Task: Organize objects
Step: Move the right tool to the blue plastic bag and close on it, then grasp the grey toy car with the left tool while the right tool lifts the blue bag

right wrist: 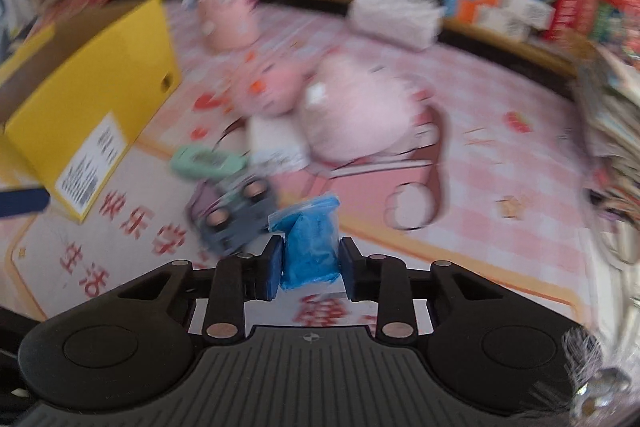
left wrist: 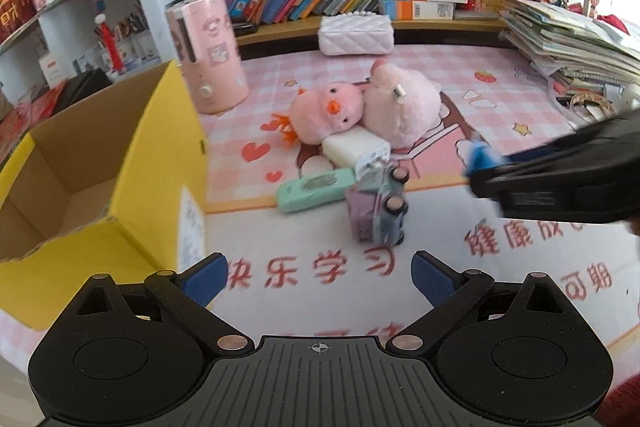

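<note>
We hold the blue packet (right wrist: pixel 310 247) pinched between the pads of the right gripper (right wrist: pixel 309 269), low in the middle of the right wrist view, its crumpled top sticking up past the fingertips; a firm squeeze suits something this soft. The left gripper (left wrist: pixel 320 277) stands wide and empty at the bottom of its frame, aimed at the toy car (left wrist: pixel 380 207) just above it. The yellow box (left wrist: pixel 100 163) sits open at the left, likely where the packet belongs. The plush chick (left wrist: pixel 326 113) lies mid-frame on the pink mat (left wrist: pixel 500 99).
</note>
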The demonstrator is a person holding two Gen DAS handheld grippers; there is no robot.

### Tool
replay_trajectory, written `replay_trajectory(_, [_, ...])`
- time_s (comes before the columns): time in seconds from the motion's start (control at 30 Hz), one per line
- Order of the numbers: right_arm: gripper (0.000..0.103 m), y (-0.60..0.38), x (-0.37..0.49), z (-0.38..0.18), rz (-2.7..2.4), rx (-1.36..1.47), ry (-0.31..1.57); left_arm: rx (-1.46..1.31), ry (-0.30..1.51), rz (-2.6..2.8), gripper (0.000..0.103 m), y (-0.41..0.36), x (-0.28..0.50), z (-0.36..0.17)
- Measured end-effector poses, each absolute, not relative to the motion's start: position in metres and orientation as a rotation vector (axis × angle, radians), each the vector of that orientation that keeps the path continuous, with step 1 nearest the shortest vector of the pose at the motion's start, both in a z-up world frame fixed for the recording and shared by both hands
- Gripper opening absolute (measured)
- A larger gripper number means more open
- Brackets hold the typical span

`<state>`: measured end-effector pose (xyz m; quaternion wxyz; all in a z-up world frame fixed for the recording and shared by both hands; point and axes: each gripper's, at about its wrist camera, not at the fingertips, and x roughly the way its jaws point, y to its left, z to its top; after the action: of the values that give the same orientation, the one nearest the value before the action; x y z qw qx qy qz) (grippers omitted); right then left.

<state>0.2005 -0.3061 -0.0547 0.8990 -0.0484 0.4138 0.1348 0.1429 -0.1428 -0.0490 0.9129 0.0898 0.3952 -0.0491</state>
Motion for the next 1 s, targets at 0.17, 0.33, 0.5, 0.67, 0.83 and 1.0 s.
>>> replay_trajectory(0.17, [0.027, -0.335, 0.185, -0.040, 0.189, -0.035, 0.829, 0.184, 0.815, -0.117, 0.093, -0.160, 0.164, -0.060])
replay_trajectory(0.33, [0.027, -0.349, 0.174, -0.034, 0.153, -0.056, 0.802, 0.167, 0.850, -0.150, 0.087, -0.177, 0.183, -0.075])
replay_trajectory(0.5, [0.027, -0.361, 0.173, -0.035, 0.130, -0.062, 0.809, 0.158, 0.887, -0.142, 0.071, -0.185, 0.196, -0.087])
replay_trajectory(0.67, [0.027, -0.365, 0.175, -0.039, 0.124, -0.065, 0.826, 0.151, 0.888, -0.138, 0.048, -0.187, 0.203, -0.092])
replay_trajectory(0.83, [0.027, -0.365, 0.178, -0.042, 0.128, -0.056, 0.833, 0.157, 0.883, -0.150, 0.039, -0.185, 0.199, -0.087])
replay_trajectory(1.0, [0.027, -0.361, 0.181, -0.044, 0.140, -0.041, 0.842, 0.130, 0.833, -0.159, 0.039, -0.174, 0.186, -0.068])
